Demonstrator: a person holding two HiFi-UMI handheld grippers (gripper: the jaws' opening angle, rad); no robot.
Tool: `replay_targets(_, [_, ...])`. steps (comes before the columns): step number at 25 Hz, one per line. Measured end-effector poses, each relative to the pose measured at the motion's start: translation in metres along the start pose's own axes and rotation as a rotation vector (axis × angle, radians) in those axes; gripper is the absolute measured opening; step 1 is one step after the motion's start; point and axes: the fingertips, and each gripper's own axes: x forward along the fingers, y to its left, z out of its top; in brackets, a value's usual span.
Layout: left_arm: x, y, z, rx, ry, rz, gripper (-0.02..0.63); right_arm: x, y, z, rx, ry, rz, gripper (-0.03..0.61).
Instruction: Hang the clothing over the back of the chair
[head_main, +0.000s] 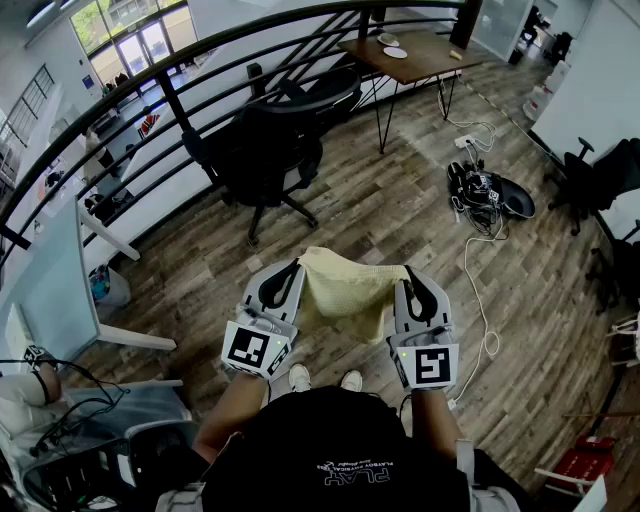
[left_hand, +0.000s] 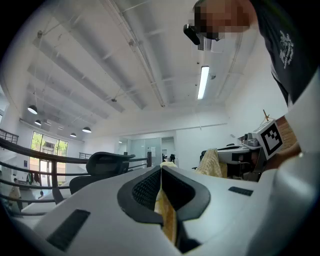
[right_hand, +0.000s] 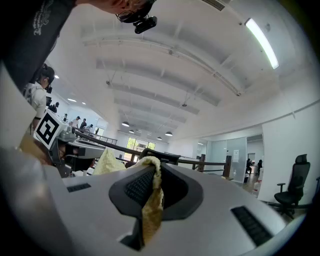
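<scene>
Both grippers have their jaws pinched together on the cloth. The left gripper (head_main: 291, 270) bites the left top corner of the yellow clothing (head_main: 345, 292) and the right gripper (head_main: 408, 287) bites the right top corner. In each gripper view a strip of the yellow knit runs down between the closed pads. The garment hangs between them like a short banner, just in front of the person's chest and well above the wood floor (head_main: 400, 200). Its top edge runs left to right and the rest droops toward the person's shoes.

The black office chair (head_main: 268, 145) stands farther off and to the left, near the curved railing (head_main: 150, 80), well apart from the cloth. So the target lies ahead and left of the jaws, and the left gripper is the nearer of the two. The left gripper view also shows the chair's headrest past its jaw tips, left of centre.

To my eye, the carry has to go forward and swing left, keeping the stretched top edge in line with the top of the backrest so the cloth can drop over it. From here I cannot tell which way the backrest faces. A second dark chair (head_main: 335, 88) sits farther back by the table (head_main: 425, 52).
</scene>
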Motion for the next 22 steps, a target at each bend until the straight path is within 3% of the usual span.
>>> replay_targets(9, [-0.013,-0.009,-0.006,-0.004,0.01,0.002,0.017,-0.011,0.004,0.003,0.02,-0.006,-0.009,0.035])
replay_targets(19, [-0.012,-0.022,-0.005,-0.009,0.023,-0.001,0.017,-0.024,-0.002,-0.001,0.094,-0.008,0.029,0.035])
replay_targets(22, [-0.013,-0.037,-0.011,-0.001,0.025,0.004,0.017,-0.034,-0.007,-0.001,0.141,-0.049,0.031,0.035])
